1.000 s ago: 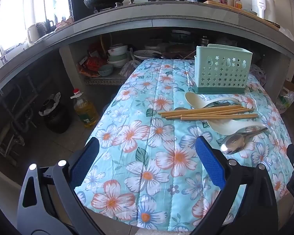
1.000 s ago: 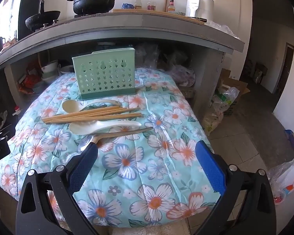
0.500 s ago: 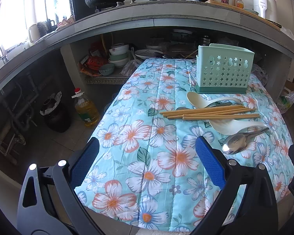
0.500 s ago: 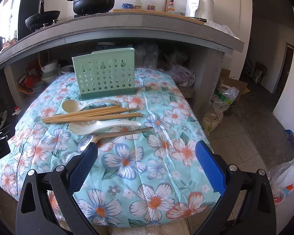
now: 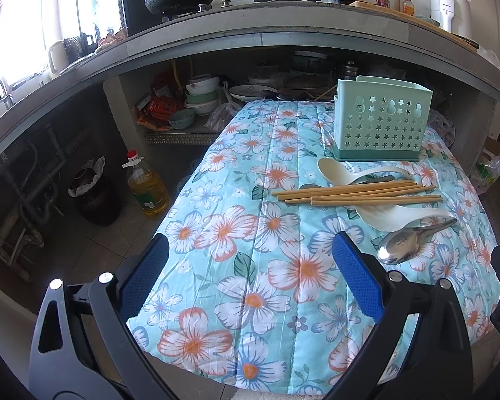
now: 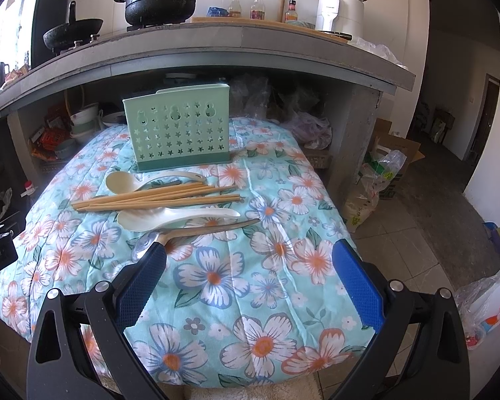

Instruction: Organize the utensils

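Chopsticks (image 6: 156,197) lie crosswise on floral cloth (image 6: 216,276), long axis left-right, between two pale spoons, a metal spoon (image 5: 413,238) nearest. Green holder (image 6: 178,133) stands upright beyond. Left tongs (image 5: 250,250) and right tongs (image 6: 250,253) both gape, holding nothing, short of the utensils. Only the left view shows the oil bottle (image 5: 148,185).

Left tongs (image 5: 250,256): jaws wide apart, empty, low in frame over floral-covered bench (image 5: 236,233). Right of centre: mint perforated utensil holder (image 5: 381,123), upright. Below it lay a cream spoon (image 5: 333,170), wooden chopsticks (image 5: 356,193) bundled, a white ladle-spoon (image 5: 393,216), a metal spoon (image 5: 403,245). Left, on the floor: oil bottle (image 5: 146,186).
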Motion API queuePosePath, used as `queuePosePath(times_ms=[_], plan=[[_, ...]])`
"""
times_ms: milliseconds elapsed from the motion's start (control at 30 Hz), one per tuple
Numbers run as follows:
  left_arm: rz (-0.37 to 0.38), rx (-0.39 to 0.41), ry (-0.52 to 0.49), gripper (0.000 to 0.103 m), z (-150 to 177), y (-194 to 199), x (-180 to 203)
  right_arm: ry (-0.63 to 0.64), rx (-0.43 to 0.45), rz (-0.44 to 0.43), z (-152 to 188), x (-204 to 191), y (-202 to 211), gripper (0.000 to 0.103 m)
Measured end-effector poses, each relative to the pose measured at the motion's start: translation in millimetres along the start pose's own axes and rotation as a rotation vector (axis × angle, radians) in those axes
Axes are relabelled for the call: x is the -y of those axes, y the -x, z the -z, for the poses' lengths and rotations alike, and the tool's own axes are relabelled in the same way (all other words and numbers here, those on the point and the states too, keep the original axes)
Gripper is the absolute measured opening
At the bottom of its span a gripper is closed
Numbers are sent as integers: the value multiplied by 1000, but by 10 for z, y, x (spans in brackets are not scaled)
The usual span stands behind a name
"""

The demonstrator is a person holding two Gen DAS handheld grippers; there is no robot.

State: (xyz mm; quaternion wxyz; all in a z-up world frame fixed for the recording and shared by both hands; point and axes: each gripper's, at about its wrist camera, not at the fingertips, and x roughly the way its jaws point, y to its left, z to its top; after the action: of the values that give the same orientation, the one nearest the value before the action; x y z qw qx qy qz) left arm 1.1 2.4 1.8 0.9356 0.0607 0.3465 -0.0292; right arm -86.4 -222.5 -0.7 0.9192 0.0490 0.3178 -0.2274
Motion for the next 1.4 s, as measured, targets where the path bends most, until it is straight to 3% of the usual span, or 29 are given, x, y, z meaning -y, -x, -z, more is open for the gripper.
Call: queuePosePath(times_ms=[1400], plan=[[-7, -1, -7, 94, -4, 0, -56, 3, -2, 6, 11, 20, -4, 97]])
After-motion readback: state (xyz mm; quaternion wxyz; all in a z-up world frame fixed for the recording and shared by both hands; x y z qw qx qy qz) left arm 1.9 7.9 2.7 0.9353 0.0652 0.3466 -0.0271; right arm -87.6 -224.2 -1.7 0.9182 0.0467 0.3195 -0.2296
